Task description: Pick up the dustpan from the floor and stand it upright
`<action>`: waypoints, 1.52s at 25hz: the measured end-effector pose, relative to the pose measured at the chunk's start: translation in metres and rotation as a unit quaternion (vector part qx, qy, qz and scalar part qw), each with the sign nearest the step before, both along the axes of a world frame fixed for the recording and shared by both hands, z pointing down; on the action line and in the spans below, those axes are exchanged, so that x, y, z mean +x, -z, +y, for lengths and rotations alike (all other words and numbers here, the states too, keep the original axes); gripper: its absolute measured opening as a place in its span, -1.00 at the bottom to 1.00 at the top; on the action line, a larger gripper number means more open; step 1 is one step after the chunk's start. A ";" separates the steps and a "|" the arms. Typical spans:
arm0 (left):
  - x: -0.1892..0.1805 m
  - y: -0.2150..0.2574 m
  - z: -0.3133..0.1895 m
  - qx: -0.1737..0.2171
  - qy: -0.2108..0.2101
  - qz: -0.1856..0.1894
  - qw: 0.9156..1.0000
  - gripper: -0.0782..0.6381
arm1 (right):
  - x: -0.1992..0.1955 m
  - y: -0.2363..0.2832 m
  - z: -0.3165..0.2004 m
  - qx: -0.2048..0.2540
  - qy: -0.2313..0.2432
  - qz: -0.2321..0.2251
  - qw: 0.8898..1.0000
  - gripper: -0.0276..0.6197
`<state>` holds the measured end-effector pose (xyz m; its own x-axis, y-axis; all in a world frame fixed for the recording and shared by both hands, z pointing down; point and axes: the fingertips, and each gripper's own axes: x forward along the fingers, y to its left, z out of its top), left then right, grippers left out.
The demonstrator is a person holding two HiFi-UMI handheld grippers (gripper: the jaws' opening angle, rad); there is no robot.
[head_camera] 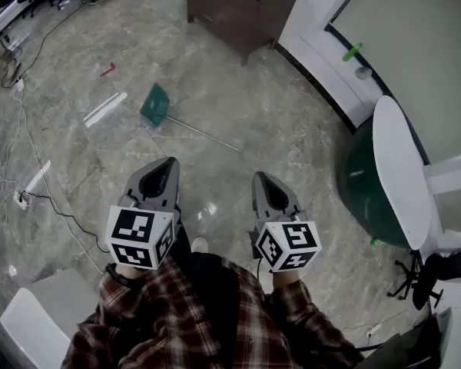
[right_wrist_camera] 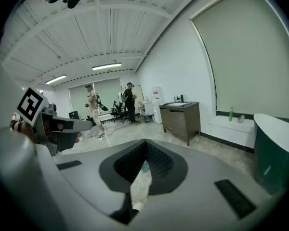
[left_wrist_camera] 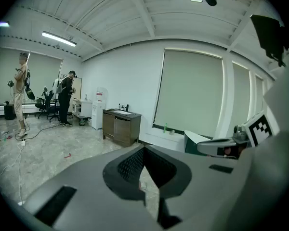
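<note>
The green dustpan (head_camera: 155,104) lies flat on the grey marble floor ahead of me, its thin long handle (head_camera: 207,135) running back to the right. Both grippers hover well short of it, held side by side over the floor. My left gripper (head_camera: 171,161) has its jaws together with nothing between them; its tips (left_wrist_camera: 144,148) meet in the left gripper view. My right gripper (head_camera: 258,175) is likewise shut and empty, tips (right_wrist_camera: 145,142) touching. A small teal patch, probably the dustpan (right_wrist_camera: 143,166), shows through the gap behind the right jaws.
A clear plastic piece (head_camera: 105,108) and a small red item (head_camera: 107,70) lie left of the dustpan. A brown cabinet (head_camera: 242,2) stands at the back, a white round table (head_camera: 399,167) on a green base at the right. Cables (head_camera: 38,167) trail along the left. People stand far off (left_wrist_camera: 66,97).
</note>
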<state>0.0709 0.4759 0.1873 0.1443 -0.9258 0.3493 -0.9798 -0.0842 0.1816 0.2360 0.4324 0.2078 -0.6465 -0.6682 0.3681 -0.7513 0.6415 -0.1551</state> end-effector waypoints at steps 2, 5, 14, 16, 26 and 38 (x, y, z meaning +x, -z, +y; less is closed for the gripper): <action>-0.012 -0.002 -0.019 -0.002 -0.004 -0.002 1.000 -0.78 | -0.012 -0.001 -0.019 -0.002 -0.004 -0.003 1.000 -0.88; -0.035 -0.003 -0.047 -0.003 -0.010 -0.003 1.000 -0.78 | -0.035 -0.003 -0.045 -0.004 -0.010 -0.004 1.000 -0.88; -0.114 0.003 -0.132 0.001 -0.052 -0.012 0.999 -0.78 | -0.112 0.000 -0.123 0.000 -0.048 -0.003 0.999 -0.88; -0.129 0.002 -0.148 0.002 -0.064 -0.013 0.998 -0.78 | -0.125 -0.001 -0.136 0.001 -0.061 -0.002 0.998 -0.88; -0.154 -0.017 -0.213 -0.019 -0.103 -0.005 0.994 -0.78 | -0.135 -0.016 -0.186 -0.020 -0.120 -0.002 0.993 -0.88; -0.145 -0.032 -0.344 -0.030 -0.097 -0.003 0.995 -0.78 | -0.118 -0.035 -0.318 -0.034 -0.124 0.009 0.992 -0.88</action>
